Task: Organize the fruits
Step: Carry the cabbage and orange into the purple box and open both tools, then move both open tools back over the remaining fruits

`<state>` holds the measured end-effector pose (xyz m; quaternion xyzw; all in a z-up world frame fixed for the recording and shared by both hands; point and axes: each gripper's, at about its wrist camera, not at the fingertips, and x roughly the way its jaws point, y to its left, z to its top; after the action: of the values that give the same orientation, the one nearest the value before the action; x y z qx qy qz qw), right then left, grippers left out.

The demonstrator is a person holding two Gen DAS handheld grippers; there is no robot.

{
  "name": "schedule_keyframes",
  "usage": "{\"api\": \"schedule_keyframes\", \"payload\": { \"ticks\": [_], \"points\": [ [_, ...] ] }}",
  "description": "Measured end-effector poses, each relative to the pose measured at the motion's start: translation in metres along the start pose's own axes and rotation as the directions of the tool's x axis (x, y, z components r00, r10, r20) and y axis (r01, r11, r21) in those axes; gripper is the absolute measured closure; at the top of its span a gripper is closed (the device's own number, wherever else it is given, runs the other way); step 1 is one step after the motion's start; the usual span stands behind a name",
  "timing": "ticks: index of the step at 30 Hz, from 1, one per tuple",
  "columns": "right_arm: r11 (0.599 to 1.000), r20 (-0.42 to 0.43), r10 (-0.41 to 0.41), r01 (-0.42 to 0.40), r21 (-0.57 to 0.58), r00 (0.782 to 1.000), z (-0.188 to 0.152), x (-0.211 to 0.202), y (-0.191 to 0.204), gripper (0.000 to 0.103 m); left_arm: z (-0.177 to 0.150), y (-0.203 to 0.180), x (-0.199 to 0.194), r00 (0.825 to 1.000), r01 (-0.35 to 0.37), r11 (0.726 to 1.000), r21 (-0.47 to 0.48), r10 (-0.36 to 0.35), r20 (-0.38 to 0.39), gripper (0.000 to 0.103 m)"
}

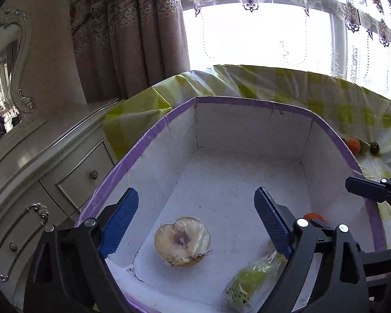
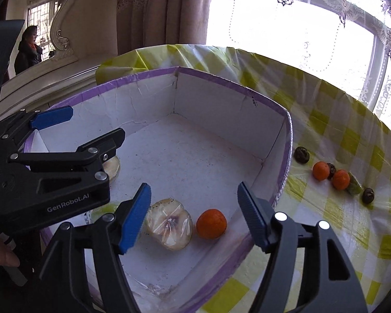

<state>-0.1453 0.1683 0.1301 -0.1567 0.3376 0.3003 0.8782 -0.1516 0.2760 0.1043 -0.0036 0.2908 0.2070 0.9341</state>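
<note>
Left tongs (image 2: 73, 124), "GenRobot.AI" lettering

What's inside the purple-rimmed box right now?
Inside the box: two wrapped apple halves, an orange and a wrapped green fruit. The left gripper hides part of the floor.

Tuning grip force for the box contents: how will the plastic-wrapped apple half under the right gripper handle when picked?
The wrapped apple half is covered in glossy, wrinkled film, so the pads may slip on it. It lies tilted on its rounded side, cut face showing, so a push would probably rock it rather than roll it, unlike the orange beside it. The exposed flesh looks soft; it may bruise.
</note>
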Motion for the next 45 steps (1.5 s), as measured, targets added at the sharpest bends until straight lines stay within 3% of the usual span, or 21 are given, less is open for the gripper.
{"api": "schedule_keyframes", "payload": {
  "ticks": [10,15,18,20,23,25,27,30,32,34,38,40,43,45],
  "points": [
    [0.999,0.05,0.036,-0.038,0.022,0.998,-0.004,-0.005,-0.002,0.027,-0.001,-0.003,-0.005,0.999,-0.05,0.999,0.012,0.05,0.009,0.015],
    [0.989,0.189,0.094,-0.113,0.093,0.977,-0.011,-0.032,-0.024,0.022,0.006,-0.009,-0.032,0.991,-0.055,0.998,-0.01,0.055,0.126,0.014],
    [0.965,0.285,0.106,-0.167,0.2,0.952,-0.024,-0.051,-0.062,0.016,0.012,-0.028,-0.058,0.972,-0.016,1.0,0.019,0.012,0.233,0.014],
    [0.937,0.316,0.065,-0.167,0.306,0.946,-0.037,-0.059,-0.095,0.012,0.014,-0.047,-0.077,0.949,0.016,0.998,0.063,-0.035,0.314,0.014],
    [0.873,0.288,-0.017,-0.126,0.472,0.958,-0.063,-0.062,-0.148,0.012,0.015,-0.086,-0.1,0.915,0.096,0.982,0.163,-0.151,0.375,0.014],
    [0.828,0.224,-0.097,-0.047,0.559,0.97,-0.08,-0.061,-0.181,0.012,0.015,-0.117,-0.109,0.896,0.16,0.96,0.23,-0.239,0.374,0.014],
    [0.785,0.146,-0.164,0.039,0.619,0.976,-0.097,-0.061,-0.208,0.009,0.013,-0.151,-0.109,0.88,0.233,0.926,0.298,-0.331,0.339,0.014],
    [0.709,0.031,-0.246,0.159,0.687,0.969,-0.123,-0.062,-0.241,0.002,0.007,-0.203,-0.099,0.856,0.372,0.854,0.364,-0.467,0.222,0.014],
    [0.666,-0.017,-0.299,0.222,0.713,0.954,-0.139,-0.067,-0.259,0.002,0.002,-0.23,-0.083,0.835,0.463,0.81,0.36,-0.535,0.128,0.014],
    [0.632,-0.043,-0.338,0.261,0.73,0.94,-0.156,-0.073,-0.275,0.002,0.001,-0.25,-0.062,0.819,0.533,0.783,0.322,-0.573,0.038,0.014],
    [0.591,-0.063,-0.38,0.295,0.751,0.923,-0.179,-0.08,-0.299,0.002,0.001,-0.279,-0.009,0.799,0.601,0.772,0.206,-0.588,-0.124,0.014],
    [0.559,-0.063,-0.389,0.29,0.777,0.919,-0.188,-0.082,-0.309,0.002,-0.002,-0.29,0.016,0.807,0.589,0.79,0.169,-0.562,-0.183,0.014],
    [0.512,-0.073,-0.38,0.275,0.814,0.922,-0.194,-0.078,-0.32,0.002,-0.01,-0.301,0.046,0.832,0.541,0.828,0.146,-0.502,-0.234,0.014],
    [0.504,-0.098,-0.356,0.28,0.817,0.929,-0.193,-0.069,-0.326,0.002,-0.012,-0.299,0.058,0.836,0.529,0.84,0.12,-0.492,-0.244,0.014]
  ]
}}
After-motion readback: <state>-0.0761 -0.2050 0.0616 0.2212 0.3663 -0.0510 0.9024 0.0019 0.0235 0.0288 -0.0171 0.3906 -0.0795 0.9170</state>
